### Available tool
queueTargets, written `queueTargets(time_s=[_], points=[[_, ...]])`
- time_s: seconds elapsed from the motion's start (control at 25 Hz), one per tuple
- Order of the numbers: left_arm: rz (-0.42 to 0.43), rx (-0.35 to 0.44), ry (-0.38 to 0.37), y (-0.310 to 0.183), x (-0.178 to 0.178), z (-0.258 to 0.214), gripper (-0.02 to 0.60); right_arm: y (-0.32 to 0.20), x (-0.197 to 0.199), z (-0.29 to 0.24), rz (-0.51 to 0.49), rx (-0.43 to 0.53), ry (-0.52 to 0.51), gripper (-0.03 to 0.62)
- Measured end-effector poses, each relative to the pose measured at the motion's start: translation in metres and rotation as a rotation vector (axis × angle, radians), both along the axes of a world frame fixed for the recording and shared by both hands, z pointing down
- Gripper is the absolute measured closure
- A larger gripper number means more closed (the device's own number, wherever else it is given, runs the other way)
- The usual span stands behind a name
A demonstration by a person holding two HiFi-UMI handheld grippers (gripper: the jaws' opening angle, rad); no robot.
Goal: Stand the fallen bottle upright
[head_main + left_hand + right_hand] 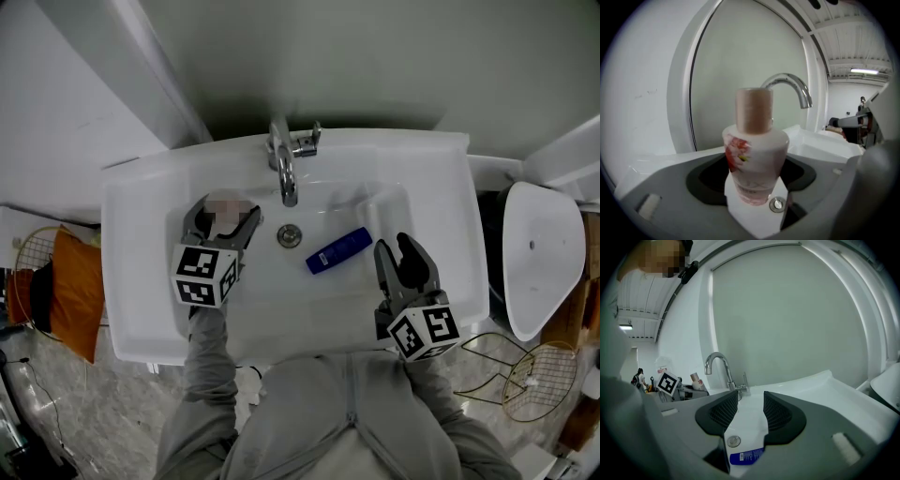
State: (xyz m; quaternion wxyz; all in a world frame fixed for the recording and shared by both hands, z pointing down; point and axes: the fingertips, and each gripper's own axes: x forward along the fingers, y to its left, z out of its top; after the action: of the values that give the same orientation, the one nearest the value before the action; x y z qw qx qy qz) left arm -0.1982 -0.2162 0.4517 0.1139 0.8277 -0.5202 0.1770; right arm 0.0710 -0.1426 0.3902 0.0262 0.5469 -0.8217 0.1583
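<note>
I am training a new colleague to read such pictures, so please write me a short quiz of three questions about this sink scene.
1. What does the left gripper hold?
A) a white bottle with a flower print
B) a faucet
C) a sponge
2. True or false: the blue bottle stands upright in the sink.
3. Fill in the missing word: the jaws of the ___ gripper have nothing between them.

Key
1. A
2. False: the blue bottle lies on its side in the sink.
3. Right: the right gripper is empty.
</note>
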Motion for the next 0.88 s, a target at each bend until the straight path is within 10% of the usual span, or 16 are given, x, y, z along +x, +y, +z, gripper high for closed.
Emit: queueTargets(time_s=[0.36,0.88], points=[[-0.048,0.137,0.000,-0.047,-0.013,-0.062,0.207,-0.003,0.002,0.003,0.010,-0.010,0.005,0.434],[-0.159,0.026,-0.012,-0.101,-0.026,-0.029,0.206,0.002,0.016,0.013,0.063,-0.040,0.003,0.434]])
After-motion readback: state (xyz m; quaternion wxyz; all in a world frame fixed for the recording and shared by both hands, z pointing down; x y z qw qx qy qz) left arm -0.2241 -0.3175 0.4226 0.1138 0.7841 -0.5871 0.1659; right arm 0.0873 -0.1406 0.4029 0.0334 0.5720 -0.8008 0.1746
